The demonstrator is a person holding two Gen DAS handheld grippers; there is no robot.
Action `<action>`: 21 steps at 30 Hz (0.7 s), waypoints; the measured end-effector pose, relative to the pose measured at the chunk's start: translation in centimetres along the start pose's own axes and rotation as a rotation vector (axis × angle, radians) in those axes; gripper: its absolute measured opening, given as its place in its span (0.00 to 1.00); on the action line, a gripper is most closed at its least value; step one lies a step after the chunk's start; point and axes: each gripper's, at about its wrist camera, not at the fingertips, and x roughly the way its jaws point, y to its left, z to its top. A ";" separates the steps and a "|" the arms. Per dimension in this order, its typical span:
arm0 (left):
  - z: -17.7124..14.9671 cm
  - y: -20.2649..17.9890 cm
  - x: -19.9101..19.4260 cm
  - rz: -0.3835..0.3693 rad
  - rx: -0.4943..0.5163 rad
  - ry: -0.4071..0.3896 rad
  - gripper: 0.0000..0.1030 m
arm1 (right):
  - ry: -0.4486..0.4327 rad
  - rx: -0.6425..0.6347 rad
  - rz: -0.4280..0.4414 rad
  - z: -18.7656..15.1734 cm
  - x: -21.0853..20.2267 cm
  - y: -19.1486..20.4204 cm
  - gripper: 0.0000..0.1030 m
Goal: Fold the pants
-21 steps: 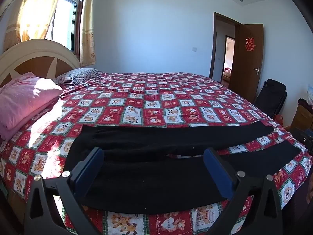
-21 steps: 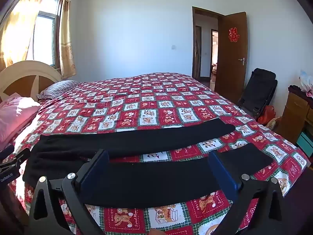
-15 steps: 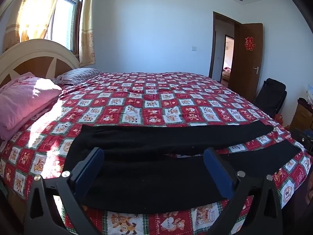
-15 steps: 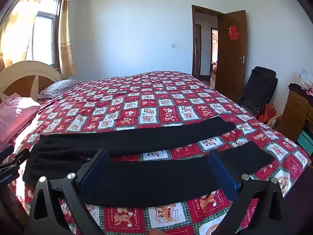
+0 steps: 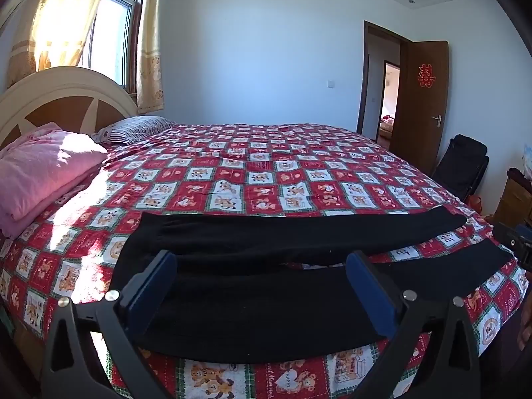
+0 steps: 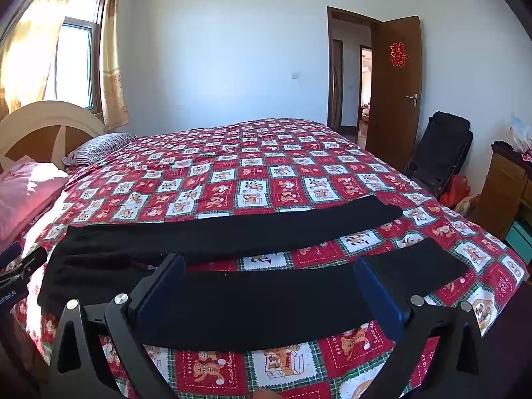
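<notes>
Black pants (image 5: 266,302) lie flat along the near edge of the bed, waist at the left, both legs stretched to the right with a gap of quilt between them. My left gripper (image 5: 261,267) hovers above the waist and thigh part, wide open, blue pads apart with nothing between them. In the right wrist view the same pants (image 6: 249,302) spread across the quilt, and my right gripper (image 6: 269,266) hangs open above the near leg. The far leg (image 6: 266,229) ends right of centre. Neither gripper touches the cloth.
A red patchwork quilt (image 5: 266,173) covers the bed. Pink folded bedding (image 5: 40,173) and a striped pillow (image 5: 136,128) lie by the headboard at left. At the right stand a black folding chair (image 6: 439,153), a wooden cabinet (image 6: 505,193) and an open door (image 6: 395,79).
The right wrist view has tipped slightly, with the pants sitting a little higher in the frame. The left view is nearly unchanged. Both grippers stay open.
</notes>
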 end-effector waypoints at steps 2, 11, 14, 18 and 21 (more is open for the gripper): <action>0.0 -0.1 -0.1 0.000 -0.002 0.001 1.00 | 0.000 0.004 0.000 0.0 0.1 -0.1 0.99; -0.2 0.5 0.3 -0.004 -0.005 0.005 1.00 | 0.002 0.008 0.002 -0.2 0.3 0.0 0.99; -0.2 0.5 0.3 -0.003 -0.003 0.005 1.00 | 0.004 0.008 0.002 -0.2 0.3 0.0 0.99; -0.2 0.4 0.4 -0.002 -0.005 0.006 1.00 | 0.005 0.009 0.000 -0.2 0.3 -0.1 0.99; -0.2 0.4 0.4 -0.003 -0.003 0.006 1.00 | 0.003 0.008 -0.001 -0.3 0.3 0.0 0.99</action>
